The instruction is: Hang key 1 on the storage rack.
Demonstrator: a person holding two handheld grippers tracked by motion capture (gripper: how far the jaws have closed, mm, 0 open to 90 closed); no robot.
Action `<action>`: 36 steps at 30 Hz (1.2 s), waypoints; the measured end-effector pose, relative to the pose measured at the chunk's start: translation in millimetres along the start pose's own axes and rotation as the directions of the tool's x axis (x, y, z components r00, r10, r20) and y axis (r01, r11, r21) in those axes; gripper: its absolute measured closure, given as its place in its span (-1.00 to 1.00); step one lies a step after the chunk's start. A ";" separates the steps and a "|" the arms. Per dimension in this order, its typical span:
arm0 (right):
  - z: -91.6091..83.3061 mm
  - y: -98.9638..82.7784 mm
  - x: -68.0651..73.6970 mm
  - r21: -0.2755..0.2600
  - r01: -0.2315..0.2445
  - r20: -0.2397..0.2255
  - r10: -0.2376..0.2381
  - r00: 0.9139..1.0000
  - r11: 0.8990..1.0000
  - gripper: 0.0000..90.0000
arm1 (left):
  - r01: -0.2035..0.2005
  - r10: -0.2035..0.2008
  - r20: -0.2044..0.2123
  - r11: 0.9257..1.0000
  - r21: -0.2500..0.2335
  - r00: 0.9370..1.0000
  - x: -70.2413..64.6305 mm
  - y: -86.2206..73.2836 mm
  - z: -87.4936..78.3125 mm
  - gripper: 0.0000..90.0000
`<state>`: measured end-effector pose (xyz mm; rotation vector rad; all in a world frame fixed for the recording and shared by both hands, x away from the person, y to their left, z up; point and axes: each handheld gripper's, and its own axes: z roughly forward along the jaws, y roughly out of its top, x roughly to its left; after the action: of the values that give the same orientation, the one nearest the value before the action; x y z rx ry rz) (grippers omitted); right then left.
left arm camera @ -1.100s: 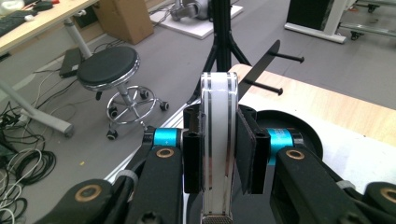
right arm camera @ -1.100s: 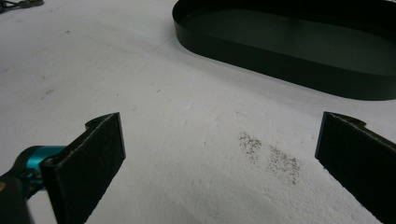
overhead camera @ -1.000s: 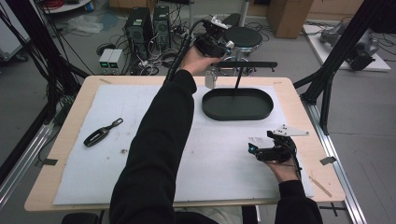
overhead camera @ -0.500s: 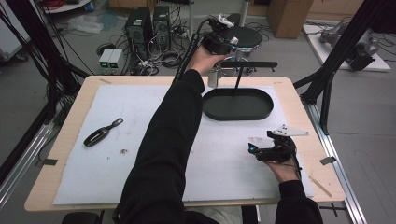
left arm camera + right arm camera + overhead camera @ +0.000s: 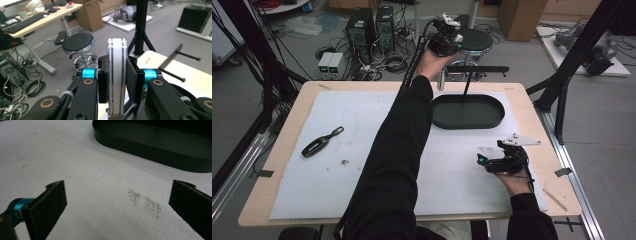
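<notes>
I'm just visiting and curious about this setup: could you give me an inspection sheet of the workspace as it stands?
Surface: white mat on a wooden table, faint specks.
Job's things: white striped cylinder; black oval tray with its stand.
Clutter: black key fob lying left.
Grippers: left gripper raised beyond the far edge, shut on the cylinder; right gripper open, low over the mat.
Cables: tangle on the floor.
Surroundings: stool, computer towers, cardboard boxes.

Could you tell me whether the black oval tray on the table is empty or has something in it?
Empty. The high view shows the tray with a bare dark floor, and the right gripper view shows the same, though its far end is cut off.
</notes>
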<state>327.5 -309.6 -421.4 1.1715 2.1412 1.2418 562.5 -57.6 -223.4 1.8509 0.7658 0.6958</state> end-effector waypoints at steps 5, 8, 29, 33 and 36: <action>-1.1 -0.1 -0.5 -0.001 -0.007 0.000 0.007 1.000 1.000 -0.98 | 0.044 -0.044 0.021 0.998 0.035 0.999 7.7 -5.7 5.3 0.64; -1.2 -0.4 -0.7 0.001 -0.007 0.001 0.007 1.000 1.000 -0.99 | 0.048 -0.049 0.037 0.998 0.039 0.998 9.3 -7.2 3.5 0.63; -3.3 -1.2 -0.9 -0.005 0.000 0.008 0.000 1.000 1.000 -0.98 | 0.018 -0.059 0.238 0.985 0.172 0.970 45.7 -41.1 -57.7 -0.96; -3.8 -1.3 -0.2 -0.002 0.002 0.008 -0.002 1.000 1.000 -0.99 | 0.031 -0.068 0.228 0.986 0.163 0.971 51.4 -50.4 -68.9 -0.96; -3.7 -1.3 -0.3 -0.001 0.001 0.009 -0.001 1.000 1.000 -0.99 | 0.061 -0.101 0.218 0.981 0.182 0.971 55.0 -63.6 -82.1 -0.96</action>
<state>324.5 -312.0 -420.6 1.1726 2.1343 1.2354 523.8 51.1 -245.8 2.0033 0.7665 0.3657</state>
